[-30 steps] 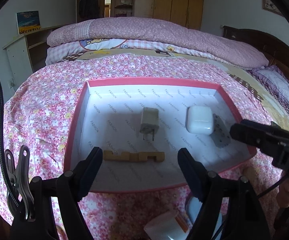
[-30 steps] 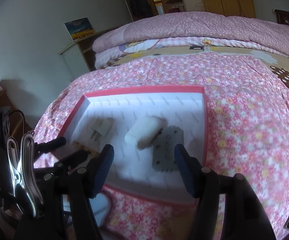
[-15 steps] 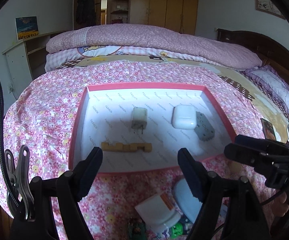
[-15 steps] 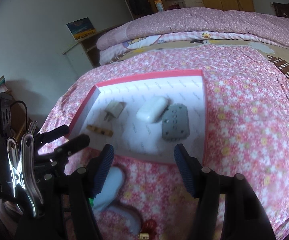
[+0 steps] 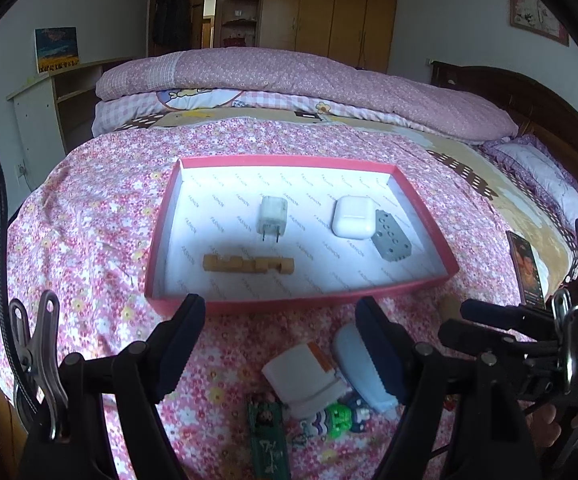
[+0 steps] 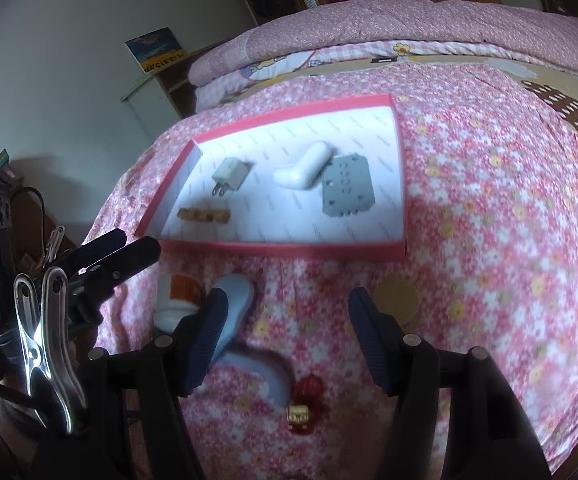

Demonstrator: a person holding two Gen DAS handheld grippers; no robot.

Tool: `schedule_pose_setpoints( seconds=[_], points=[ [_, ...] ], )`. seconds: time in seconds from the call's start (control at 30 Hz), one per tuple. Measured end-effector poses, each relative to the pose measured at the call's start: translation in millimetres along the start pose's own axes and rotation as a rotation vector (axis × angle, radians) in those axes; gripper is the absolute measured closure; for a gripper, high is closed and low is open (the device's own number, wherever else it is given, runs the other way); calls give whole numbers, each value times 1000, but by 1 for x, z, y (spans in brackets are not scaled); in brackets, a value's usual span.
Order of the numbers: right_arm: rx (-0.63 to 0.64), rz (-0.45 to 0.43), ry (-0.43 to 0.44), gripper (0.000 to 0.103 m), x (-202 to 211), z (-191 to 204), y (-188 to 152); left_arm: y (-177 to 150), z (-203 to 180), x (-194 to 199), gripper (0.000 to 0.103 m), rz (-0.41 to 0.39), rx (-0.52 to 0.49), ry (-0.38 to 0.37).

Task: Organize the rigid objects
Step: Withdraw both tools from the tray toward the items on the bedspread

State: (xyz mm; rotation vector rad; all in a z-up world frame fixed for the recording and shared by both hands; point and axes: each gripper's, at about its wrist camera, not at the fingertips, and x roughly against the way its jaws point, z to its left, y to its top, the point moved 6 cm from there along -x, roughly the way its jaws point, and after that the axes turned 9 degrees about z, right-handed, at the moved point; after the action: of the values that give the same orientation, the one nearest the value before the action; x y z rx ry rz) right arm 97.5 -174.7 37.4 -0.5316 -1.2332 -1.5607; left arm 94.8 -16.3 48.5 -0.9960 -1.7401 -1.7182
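both jaws stand wide and empty. white bottle [image 5: 303, 376], lower centre on the bed [image 5: 89, 208], looks light, stiff, slick; grip across its body.

Both grippers were held tilted downward, side by side. The left gripper [image 5: 279, 344] and right gripper [image 6: 285, 336] were spread wide, nothing gripped.

Red-rimmed shallow cardboard tray [image 5: 161, 240]: rests on the pink floral bedspread [image 5: 89, 216].
White two-prong plug adapter [image 5: 272, 216]: in tray, centre.
Notched tan wooden bar [image 5: 247, 265]: in tray, in front of adapter.
White rounded plastic case [image 5: 352, 216]: in tray, right of adapter.
Grey perforated flat block [image 5: 391, 238]: in tray, touching case's right side.
White bottle with orange label [image 5: 303, 372]: on bedspread, before tray.
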Motion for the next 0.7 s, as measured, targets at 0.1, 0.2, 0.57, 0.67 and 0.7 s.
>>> schedule_pose_setpoints(
  seconds=[0.1,0.2,0.57,0.67,0.7],
  points=[
    [-4,-2,-5,39,3,-1,-6,-6,2,4,22,7,6,6],
    [-4,-2,-10,39,4,-2,-12,-13,7,11,22,4,11,17],
    [-8,4,-12,39,7,-2,-29,-42,23,17,22,41,44,25],
    [-5,4,-11,39,8,0,-30,-53,24,11,22,70,37,29],
    [-4,4,-11,39,8,0,-31,-57,24,9,22,80,33,33]
  ],
)
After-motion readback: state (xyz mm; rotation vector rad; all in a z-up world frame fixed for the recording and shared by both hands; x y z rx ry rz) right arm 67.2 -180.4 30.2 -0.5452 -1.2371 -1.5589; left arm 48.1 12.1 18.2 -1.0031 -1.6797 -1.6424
